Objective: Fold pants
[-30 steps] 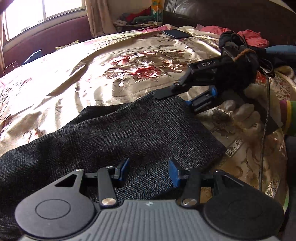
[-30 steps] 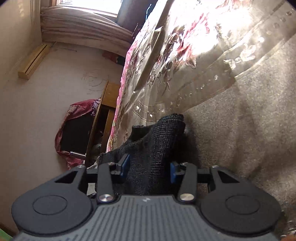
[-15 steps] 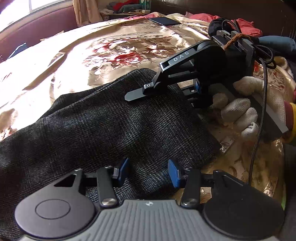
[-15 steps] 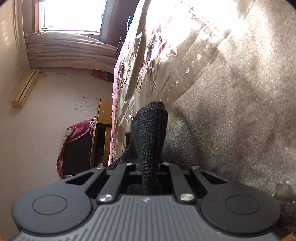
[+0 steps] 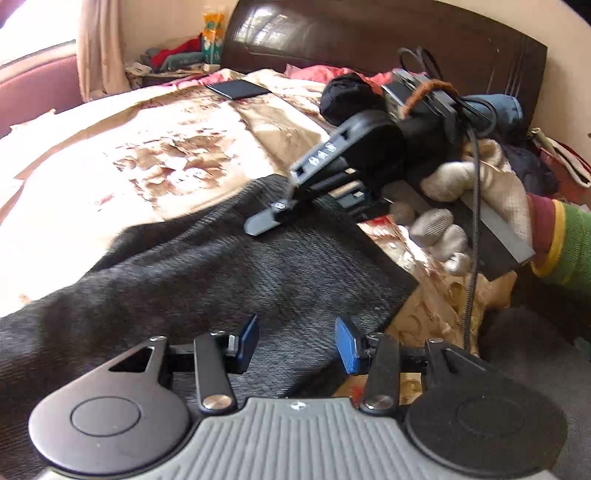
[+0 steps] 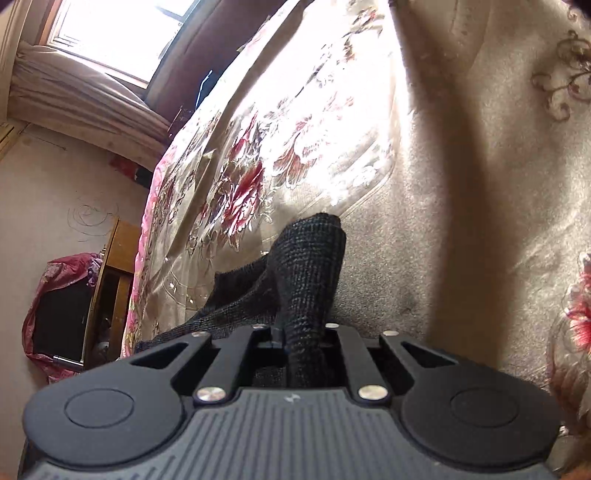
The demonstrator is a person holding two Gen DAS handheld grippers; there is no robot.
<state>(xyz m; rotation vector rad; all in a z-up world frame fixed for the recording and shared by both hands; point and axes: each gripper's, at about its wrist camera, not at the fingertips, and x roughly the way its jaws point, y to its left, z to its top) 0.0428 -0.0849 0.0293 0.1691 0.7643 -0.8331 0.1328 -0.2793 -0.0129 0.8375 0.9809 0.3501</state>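
Dark grey checked pants lie spread on a gold floral bedspread. My left gripper is open and empty, its blue pads just above the near edge of the pants. My right gripper is shut on a far corner of the pants, and the pinched cloth stands up between its jaws. The right gripper also shows in the left wrist view, held by a gloved hand at the far right corner of the pants.
A dark headboard with piled clothes stands behind the bed. A black phone lies on the bedspread. A wooden cabinet and a pink-covered object stand by the wall under a window.
My right gripper closed on the pants corner and now lifts it off the bedspread. My left gripper stays open over the near edge and has tilted up towards the headboard.
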